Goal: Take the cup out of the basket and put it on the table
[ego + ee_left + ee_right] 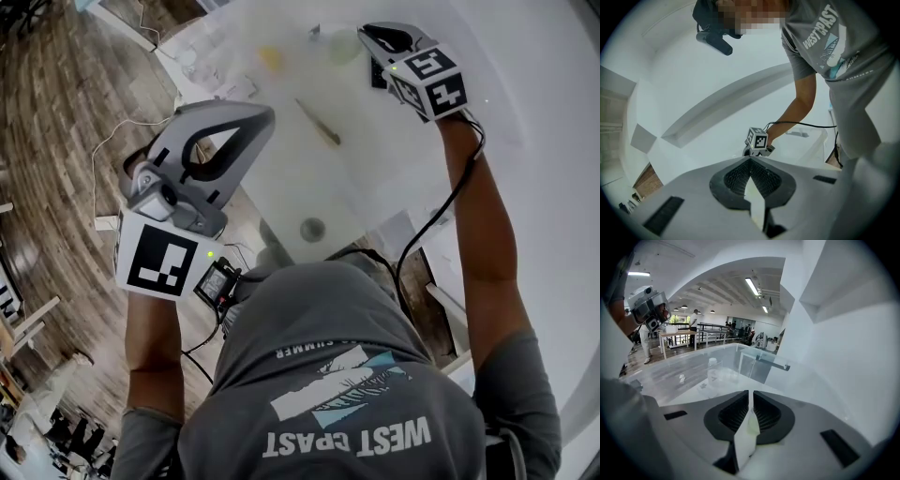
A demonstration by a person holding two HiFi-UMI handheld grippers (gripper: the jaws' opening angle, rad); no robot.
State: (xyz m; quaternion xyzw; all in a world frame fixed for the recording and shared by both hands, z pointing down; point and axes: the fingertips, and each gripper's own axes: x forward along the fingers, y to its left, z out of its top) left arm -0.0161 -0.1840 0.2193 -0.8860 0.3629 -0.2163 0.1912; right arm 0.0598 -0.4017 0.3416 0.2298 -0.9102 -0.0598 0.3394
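The left claw (750,160) is closed tip to tip, with nothing in it. The right claw (750,398) stands a narrow slit apart, empty, over the white counter (403,150). The cup (342,45) seems to be the pale round shape on the counter just beside the right claw (glare washes it out).

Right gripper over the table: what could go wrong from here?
1. The right gripper has its jaws barely apart, likely too narrow for a grasp.
2. The clear containers blur into the glaring table; it may knock them.
3. Its cable could snag.
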